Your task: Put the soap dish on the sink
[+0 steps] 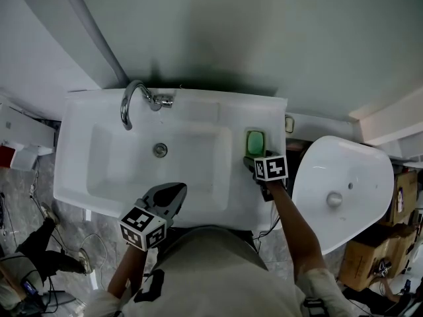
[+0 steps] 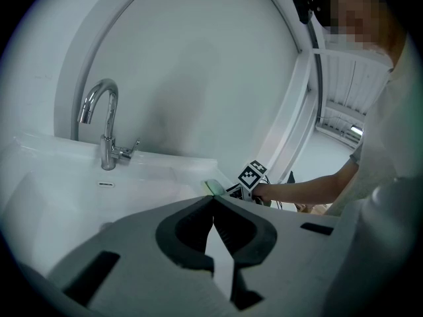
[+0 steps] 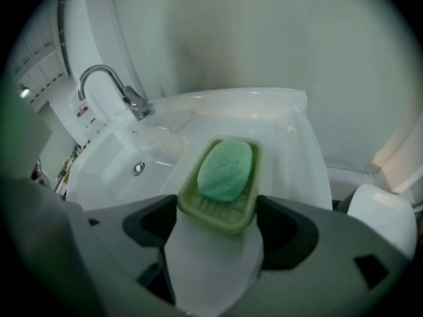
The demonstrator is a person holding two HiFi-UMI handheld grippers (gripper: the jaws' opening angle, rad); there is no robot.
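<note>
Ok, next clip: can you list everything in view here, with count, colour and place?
sink: one, white, centre, against the wall
faucet: one, chrome, back left of the sink
drain: one, metal, basin floor
soap dish: one, green, over the sink's right ledge
soap: one bar, pale green, in the soap dish
toilet: one, white, right of the sink
cardboard boxes: at least two, brown, far right floor
second person: one, dark trousers, lower left floor
left gripper: one, grey, jaws together, empty, over the sink's front edge
right gripper: one, grey, jaws closed on the soap dish
</note>
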